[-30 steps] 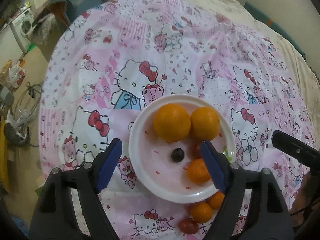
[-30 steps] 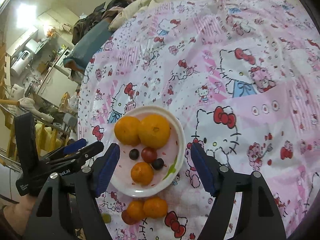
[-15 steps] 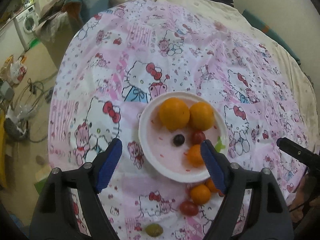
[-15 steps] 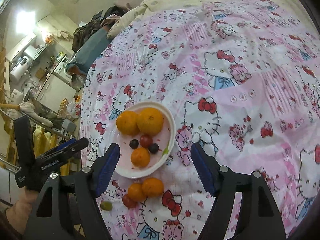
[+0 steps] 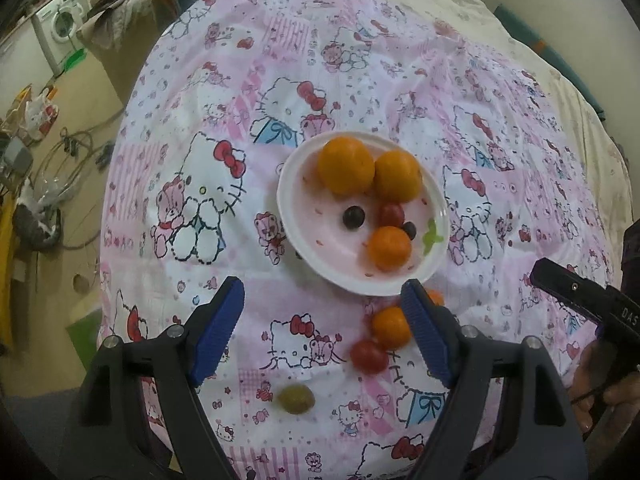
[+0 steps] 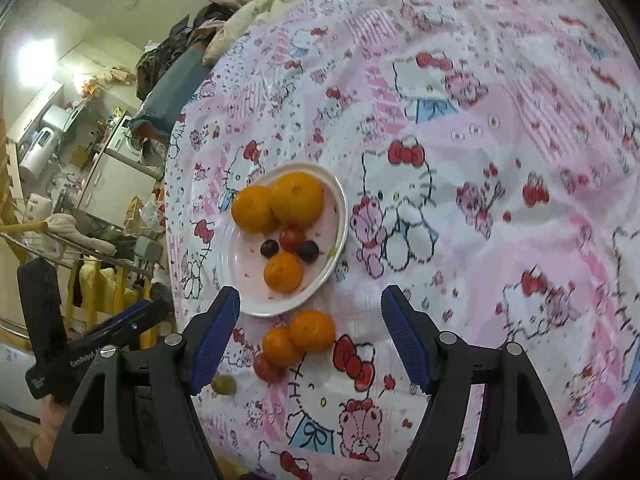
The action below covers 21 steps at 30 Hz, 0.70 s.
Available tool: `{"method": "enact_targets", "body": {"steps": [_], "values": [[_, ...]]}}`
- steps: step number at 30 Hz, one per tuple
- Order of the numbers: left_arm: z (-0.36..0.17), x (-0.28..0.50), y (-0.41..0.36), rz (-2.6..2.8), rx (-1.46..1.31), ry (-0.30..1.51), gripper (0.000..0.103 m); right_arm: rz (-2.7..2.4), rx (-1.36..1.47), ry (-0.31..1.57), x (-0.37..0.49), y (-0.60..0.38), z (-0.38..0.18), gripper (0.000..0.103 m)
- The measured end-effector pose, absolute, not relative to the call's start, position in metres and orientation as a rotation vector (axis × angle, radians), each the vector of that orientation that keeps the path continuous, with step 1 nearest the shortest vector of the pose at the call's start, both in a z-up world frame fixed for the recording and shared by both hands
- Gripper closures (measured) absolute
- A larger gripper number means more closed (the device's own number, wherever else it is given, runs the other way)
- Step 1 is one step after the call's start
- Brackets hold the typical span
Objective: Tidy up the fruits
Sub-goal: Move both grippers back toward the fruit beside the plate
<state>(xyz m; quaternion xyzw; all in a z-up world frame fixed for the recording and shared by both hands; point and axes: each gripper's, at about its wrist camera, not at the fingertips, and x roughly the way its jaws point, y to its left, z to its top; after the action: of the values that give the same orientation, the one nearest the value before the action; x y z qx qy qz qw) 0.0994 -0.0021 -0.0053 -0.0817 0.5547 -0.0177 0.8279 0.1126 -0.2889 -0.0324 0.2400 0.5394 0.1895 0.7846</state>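
Observation:
A white plate (image 5: 296, 220) (image 6: 240, 300) on the pink cartoon-cat cloth holds two big oranges (image 5: 346, 166) (image 6: 297, 199), a small orange (image 5: 389, 248) (image 6: 283, 272), a red tomato (image 5: 391, 214) (image 6: 292, 239) and two dark grapes (image 5: 354, 217) (image 6: 269, 248). On the cloth in front of it lie two small oranges (image 5: 390, 326) (image 6: 312, 330), a red tomato (image 5: 369, 356) (image 6: 269, 367) and a green grape (image 5: 296, 399) (image 6: 224, 385). My left gripper (image 5: 322, 334) hovers open above the cloth before the plate. My right gripper (image 6: 310, 334) is open too, with nothing between its pads.
The cloth covers a round surface whose left edge (image 5: 116, 184) drops to a floor with cables and bags. A washing machine (image 5: 60, 30) stands far left. A cream quilt (image 5: 520, 60) lies beyond. The other gripper's black body (image 5: 588, 304) (image 6: 44, 320) shows at each view's side.
Both grippers have drawn back from the plate, which now sits smaller and farther up. The loose oranges, tomato and green grape in front of it have come into view. Jaws unchanged.

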Motion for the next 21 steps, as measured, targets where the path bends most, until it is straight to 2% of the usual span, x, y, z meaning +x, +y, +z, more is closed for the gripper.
{"method": "enact_targets", "body": {"steps": [16, 21], "values": [[-0.031, 0.105, 0.011, 0.005, -0.194, 1.187, 0.025, 0.428, 0.603, 1.298, 0.120, -0.279, -0.075, 0.027], [-0.035, 0.104, 0.016, 0.010, -0.199, 1.200, 0.025, 0.473, 0.535, 1.386, 0.124, -0.246, -0.096, 0.028]]}}
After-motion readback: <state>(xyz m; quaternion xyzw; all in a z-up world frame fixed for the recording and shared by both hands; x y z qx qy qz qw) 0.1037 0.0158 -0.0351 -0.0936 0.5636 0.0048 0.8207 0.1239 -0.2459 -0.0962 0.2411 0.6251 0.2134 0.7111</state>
